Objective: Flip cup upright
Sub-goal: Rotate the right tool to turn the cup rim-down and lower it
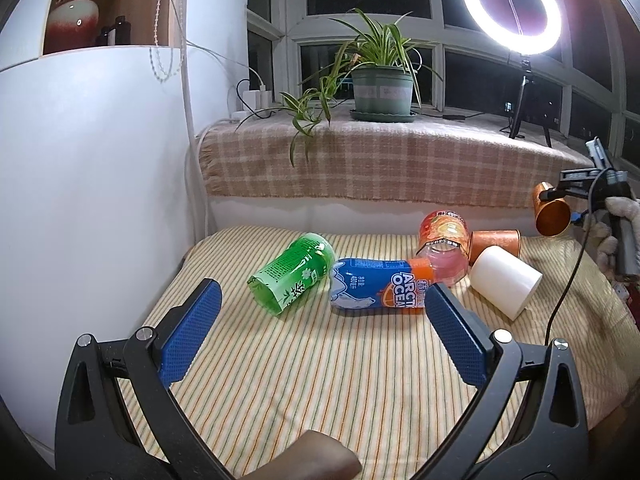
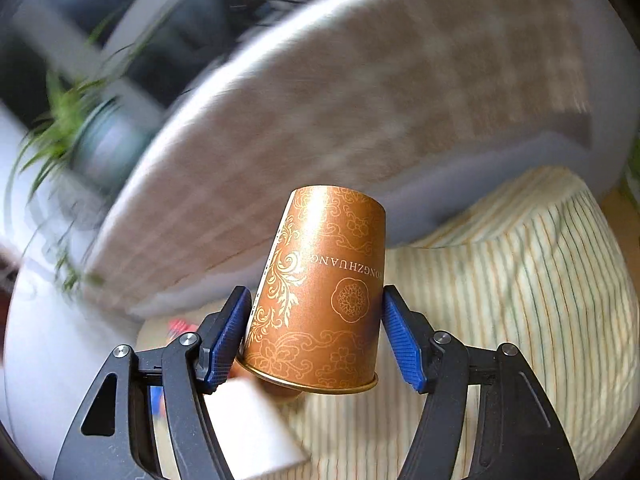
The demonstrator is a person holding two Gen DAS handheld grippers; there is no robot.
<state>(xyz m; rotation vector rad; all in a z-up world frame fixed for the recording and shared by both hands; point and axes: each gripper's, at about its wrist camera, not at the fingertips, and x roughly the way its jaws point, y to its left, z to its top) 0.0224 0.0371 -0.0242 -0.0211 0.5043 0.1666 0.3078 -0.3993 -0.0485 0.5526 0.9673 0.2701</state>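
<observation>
My right gripper (image 2: pixel 316 300) is shut on a copper patterned paper cup (image 2: pixel 320 288), held in the air with its rim toward the camera and its base pointing away. The same cup (image 1: pixel 551 210) and right gripper (image 1: pixel 550 195) show at the right edge of the left wrist view, above the table. My left gripper (image 1: pixel 324 296) is open and empty, low over the striped cloth (image 1: pixel 320 380). Ahead of it lie a green cup (image 1: pixel 292 272), a blue Arctic Ocean cup (image 1: pixel 380 282), a pink cup (image 1: pixel 444 248), a second copper cup (image 1: pixel 496 242) and a white cup (image 1: pixel 506 280), all on their sides.
A plaid-covered window ledge (image 1: pixel 360 168) runs behind the table with a potted spider plant (image 1: pixel 382 88) and a ring light (image 1: pixel 512 4) on a tripod. A white cabinet (image 1: pixel 92 184) stands at the left. The right wrist view background is motion-blurred.
</observation>
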